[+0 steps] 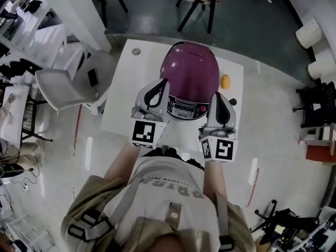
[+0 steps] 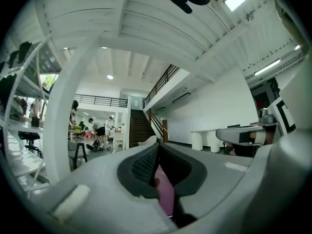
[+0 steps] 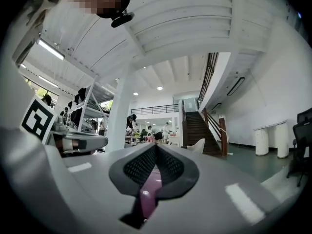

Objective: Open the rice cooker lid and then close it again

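Observation:
A purple rice cooker with its lid down stands on the white table, its silver control panel facing me. My left gripper hangs by the cooker's front left and my right gripper by its front right, both pointing level over it. In the left gripper view the left gripper has its jaws together with nothing between them, and a strip of purple cooker shows below. The right gripper is shut the same way, above a strip of the purple cooker.
A small orange thing lies on the table right of the cooker. A grey chair stands at the table's left side. White shelving fills the far left and black stools stand beyond the table.

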The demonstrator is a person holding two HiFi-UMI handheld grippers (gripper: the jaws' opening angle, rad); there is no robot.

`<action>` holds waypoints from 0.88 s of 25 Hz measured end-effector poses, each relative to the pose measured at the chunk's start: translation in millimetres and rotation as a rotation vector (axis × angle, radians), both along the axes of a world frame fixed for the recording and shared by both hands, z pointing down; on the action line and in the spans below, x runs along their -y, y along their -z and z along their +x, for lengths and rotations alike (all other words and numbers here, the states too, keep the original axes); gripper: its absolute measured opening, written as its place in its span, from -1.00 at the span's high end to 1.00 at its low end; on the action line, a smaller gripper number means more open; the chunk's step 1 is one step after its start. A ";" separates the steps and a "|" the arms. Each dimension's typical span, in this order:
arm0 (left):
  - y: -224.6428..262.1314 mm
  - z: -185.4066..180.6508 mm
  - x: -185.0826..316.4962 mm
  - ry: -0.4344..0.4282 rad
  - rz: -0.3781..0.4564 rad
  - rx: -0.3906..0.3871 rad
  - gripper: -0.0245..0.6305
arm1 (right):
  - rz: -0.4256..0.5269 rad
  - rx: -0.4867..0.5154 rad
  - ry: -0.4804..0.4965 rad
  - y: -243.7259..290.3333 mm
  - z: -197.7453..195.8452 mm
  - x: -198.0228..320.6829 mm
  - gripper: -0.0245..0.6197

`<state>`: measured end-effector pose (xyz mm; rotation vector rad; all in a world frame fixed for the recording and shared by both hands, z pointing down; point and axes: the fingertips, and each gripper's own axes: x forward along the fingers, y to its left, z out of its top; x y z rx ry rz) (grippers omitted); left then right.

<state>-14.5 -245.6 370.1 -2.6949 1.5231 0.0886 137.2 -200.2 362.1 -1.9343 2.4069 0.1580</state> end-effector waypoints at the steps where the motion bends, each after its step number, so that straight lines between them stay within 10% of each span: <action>1: 1.0 -1.9 0.1 0.013 0.005 -0.001 0.89 | 0.001 -0.001 -0.004 0.8 -1.6 -0.9 0.92; 22: 25.0 -5.6 -8.4 0.024 0.092 -0.010 0.90 | 0.087 -0.030 -0.033 23.6 -4.8 -8.4 0.92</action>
